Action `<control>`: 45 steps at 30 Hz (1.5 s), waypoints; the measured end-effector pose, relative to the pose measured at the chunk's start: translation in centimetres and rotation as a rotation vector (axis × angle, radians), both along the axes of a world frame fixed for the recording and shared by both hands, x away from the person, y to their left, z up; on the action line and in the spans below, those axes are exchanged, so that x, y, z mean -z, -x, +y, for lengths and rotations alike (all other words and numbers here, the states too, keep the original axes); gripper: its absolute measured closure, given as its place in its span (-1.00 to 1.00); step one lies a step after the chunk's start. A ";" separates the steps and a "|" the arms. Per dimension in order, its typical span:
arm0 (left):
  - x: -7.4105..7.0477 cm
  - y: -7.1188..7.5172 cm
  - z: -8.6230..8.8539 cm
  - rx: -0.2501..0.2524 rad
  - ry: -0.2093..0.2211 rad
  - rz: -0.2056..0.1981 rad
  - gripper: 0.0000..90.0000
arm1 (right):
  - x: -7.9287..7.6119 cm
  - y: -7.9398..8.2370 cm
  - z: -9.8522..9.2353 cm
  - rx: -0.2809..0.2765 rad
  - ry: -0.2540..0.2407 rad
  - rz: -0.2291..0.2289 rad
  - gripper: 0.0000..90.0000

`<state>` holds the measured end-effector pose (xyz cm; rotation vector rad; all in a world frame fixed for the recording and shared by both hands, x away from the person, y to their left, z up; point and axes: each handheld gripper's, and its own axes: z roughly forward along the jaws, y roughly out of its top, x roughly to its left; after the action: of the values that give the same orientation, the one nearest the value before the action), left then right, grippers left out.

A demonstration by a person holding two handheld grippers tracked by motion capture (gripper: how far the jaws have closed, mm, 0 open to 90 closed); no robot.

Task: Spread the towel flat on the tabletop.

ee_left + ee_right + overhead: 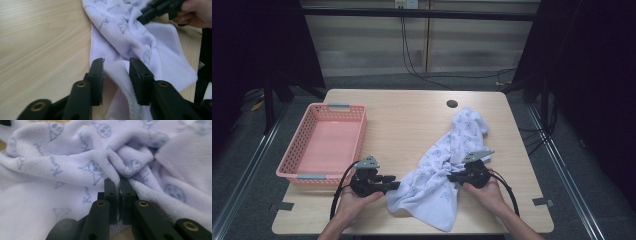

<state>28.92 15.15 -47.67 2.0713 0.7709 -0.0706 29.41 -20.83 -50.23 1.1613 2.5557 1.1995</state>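
Observation:
A pale lilac towel [447, 155] printed with small blue cat faces lies crumpled across the right half of the wooden table [402, 115]. At its left lower edge is my left gripper [393, 181]. In the left gripper view, that gripper [116, 67] stands open with a fold of the towel's [120, 30] hem between the jaws and a gap beside the left one. My right gripper [452, 176] rests on the towel's right side. In the right gripper view, it [117, 182] is shut on a pinched ridge of towel [62, 165]. The other gripper [145, 16] shows at the top right of the left gripper view.
An empty pink plastic basket [294, 150] sits at the table's left edge, close to my left hand. A round cable hole [452, 103] is in the tabletop behind the towel. Bare wood lies between basket and towel.

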 end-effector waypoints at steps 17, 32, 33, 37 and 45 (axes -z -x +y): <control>-1.3 0.7 0.4 -0.010 0.032 -0.017 0.27 | -1.5 -0.8 -5.9 0.158 -0.043 -0.059 0.29; -0.7 -0.1 -0.8 0.030 0.017 -0.058 0.21 | -1.0 6.7 -4.4 0.002 -0.046 0.021 0.00; -0.7 -0.1 -0.9 0.042 0.018 -0.058 0.19 | -0.9 6.7 -4.3 0.003 -0.040 0.030 -0.03; 0.7 -0.3 -1.1 0.066 -0.045 -0.025 0.10 | -0.4 7.4 -3.7 -0.049 0.004 0.008 -0.16; 1.8 0.1 -1.3 0.054 -0.129 -0.015 -0.06 | -0.2 9.0 -2.6 -0.090 0.104 -0.107 -0.16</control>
<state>28.85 13.90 -49.50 2.2127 0.7264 -0.0363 20.39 -23.45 -50.03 0.9437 2.5807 1.0993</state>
